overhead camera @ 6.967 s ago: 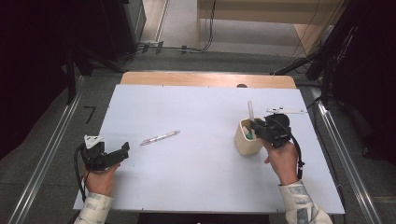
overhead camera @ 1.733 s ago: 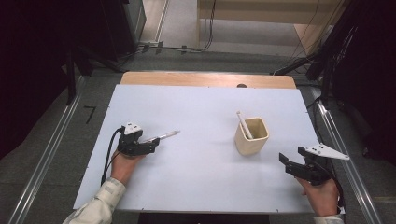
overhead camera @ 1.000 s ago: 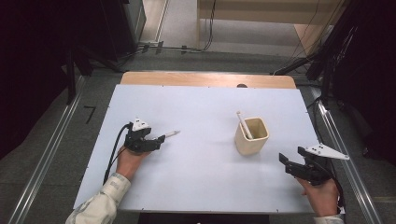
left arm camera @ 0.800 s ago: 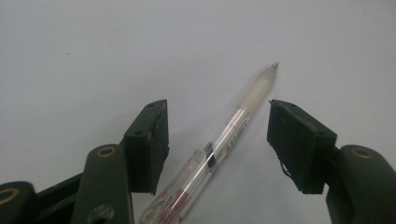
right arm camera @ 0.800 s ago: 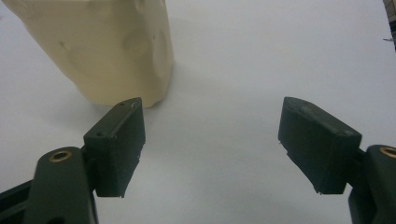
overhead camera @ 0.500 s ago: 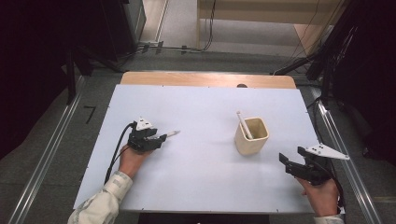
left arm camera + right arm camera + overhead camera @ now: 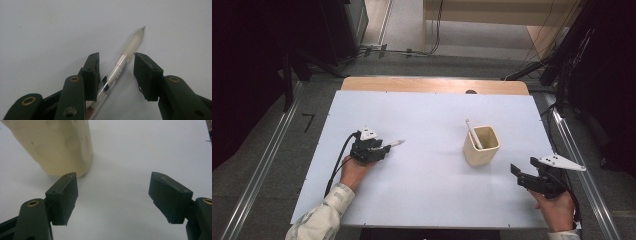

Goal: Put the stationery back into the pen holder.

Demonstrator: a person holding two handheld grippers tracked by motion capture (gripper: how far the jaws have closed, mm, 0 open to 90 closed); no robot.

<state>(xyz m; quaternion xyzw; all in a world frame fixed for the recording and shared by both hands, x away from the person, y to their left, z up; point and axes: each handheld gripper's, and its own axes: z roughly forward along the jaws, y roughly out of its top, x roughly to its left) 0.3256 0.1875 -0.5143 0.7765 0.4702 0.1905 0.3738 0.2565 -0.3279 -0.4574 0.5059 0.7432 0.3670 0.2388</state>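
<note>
A clear pen with a white grip [image 7: 122, 62] lies flat on the white table, and in the high view its tip [image 7: 396, 143] pokes out to the right of my left gripper [image 7: 381, 148]. The left gripper [image 7: 116, 72] is open, one jaw on each side of the pen's barrel, and the left-hand jaw is almost against it. A cream cup [image 7: 481, 145] stands right of centre with a white pen [image 7: 472, 132] leaning inside. My right gripper [image 7: 517, 173] rests open near the front right corner, short of the cup [image 7: 57, 145], with nothing between its fingers [image 7: 63, 195].
The white table top [image 7: 432, 115] has a wooden strip [image 7: 432, 85] along its far edge. Metal rails run along the floor on both sides. A black cable [image 7: 339, 160] trails from the left gripper toward the front.
The left gripper has crept forward and right onto the pen, its jaws now straddling the barrel. The right gripper, at the cup 7 s ago, has since stayed still at the front right.
</note>
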